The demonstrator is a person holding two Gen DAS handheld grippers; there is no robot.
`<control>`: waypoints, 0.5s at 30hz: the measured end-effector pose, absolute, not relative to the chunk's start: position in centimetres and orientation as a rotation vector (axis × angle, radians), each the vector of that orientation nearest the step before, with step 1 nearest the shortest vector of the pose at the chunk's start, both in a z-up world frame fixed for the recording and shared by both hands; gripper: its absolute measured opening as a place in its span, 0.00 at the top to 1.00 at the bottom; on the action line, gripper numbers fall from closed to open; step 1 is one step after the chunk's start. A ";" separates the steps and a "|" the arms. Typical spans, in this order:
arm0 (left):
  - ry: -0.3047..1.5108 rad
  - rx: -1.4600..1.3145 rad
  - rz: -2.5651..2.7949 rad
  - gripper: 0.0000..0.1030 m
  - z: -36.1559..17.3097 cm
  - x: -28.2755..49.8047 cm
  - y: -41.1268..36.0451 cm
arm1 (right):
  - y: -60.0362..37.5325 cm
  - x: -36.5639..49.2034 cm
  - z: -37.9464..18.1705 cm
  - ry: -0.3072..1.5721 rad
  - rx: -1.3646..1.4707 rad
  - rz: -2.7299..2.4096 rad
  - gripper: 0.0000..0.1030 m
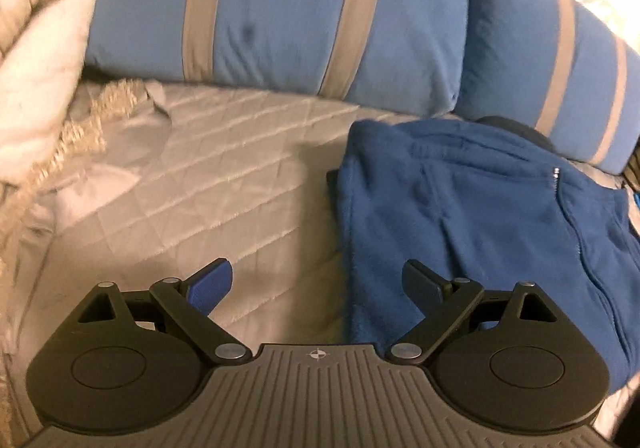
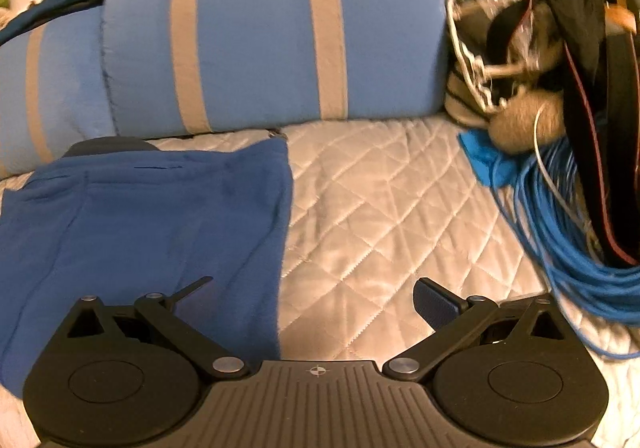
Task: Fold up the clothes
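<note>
Looking down, we see a blue fleece garment (image 1: 480, 232) lying folded flat on the quilted bed cover (image 1: 224, 184). In the left wrist view it sits on the right side, and its left edge runs straight down the middle of the bed. A small zipper pull (image 1: 555, 172) shows near its top. Left of that edge the bed is bare, so we have open room there.

Our left gripper (image 1: 320, 288) has its fingers spread wide and holds nothing. Its right finger (image 1: 424, 286) hangs over the fleece and its left finger (image 1: 212, 284) hangs over the bare cover.

Our right gripper (image 2: 316, 300) is wide open too, with nothing in it. Here the fleece (image 2: 140, 224) is on the left, and its right edge runs down between the fingers. Bare cover lies to the right.

Behind the garment lie two big blue pillows with tan stripes (image 2: 272, 32); the garment's top edge comes close to them. A fluffy pale blanket (image 1: 36, 48) is bunched at the far left. On the far right, a coil of blue cable (image 2: 576, 232) and a dark messy pile (image 2: 560, 28) crowd the bed's edge.

We cannot read any words or labels.
</note>
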State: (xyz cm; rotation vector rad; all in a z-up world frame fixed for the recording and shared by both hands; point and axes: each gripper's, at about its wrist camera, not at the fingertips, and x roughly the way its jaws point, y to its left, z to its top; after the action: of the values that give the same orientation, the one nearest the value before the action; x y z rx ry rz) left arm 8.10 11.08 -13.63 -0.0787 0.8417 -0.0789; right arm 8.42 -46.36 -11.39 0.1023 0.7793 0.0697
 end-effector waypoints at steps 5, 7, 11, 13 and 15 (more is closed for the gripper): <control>0.825 -0.015 -0.096 0.09 -14.2 9.1 11.4 | -47.4 10.6 -12.7 0.835 0.173 0.089 0.00; 0.828 -0.027 -0.126 0.09 -14.5 9.7 11.5 | -47.6 11.6 -13.2 0.857 0.212 0.106 0.00; 0.877 -0.078 -0.174 0.09 -15.5 11.4 11.9 | -47.7 13.8 -14.3 0.905 0.263 0.151 0.00; 0.896 -0.129 -0.233 0.09 -16.0 12.1 12.3 | -47.8 14.7 -14.8 0.928 0.288 0.172 0.00; 0.912 -0.197 -0.271 0.10 -16.7 12.7 12.8 | -47.9 15.3 -15.4 0.944 0.330 0.184 0.00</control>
State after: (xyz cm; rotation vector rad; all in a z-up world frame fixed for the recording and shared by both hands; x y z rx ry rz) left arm 12.65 12.80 -16.67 -0.1969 0.9118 -0.2705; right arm 15.26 -47.89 -15.42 0.3295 0.9435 0.1843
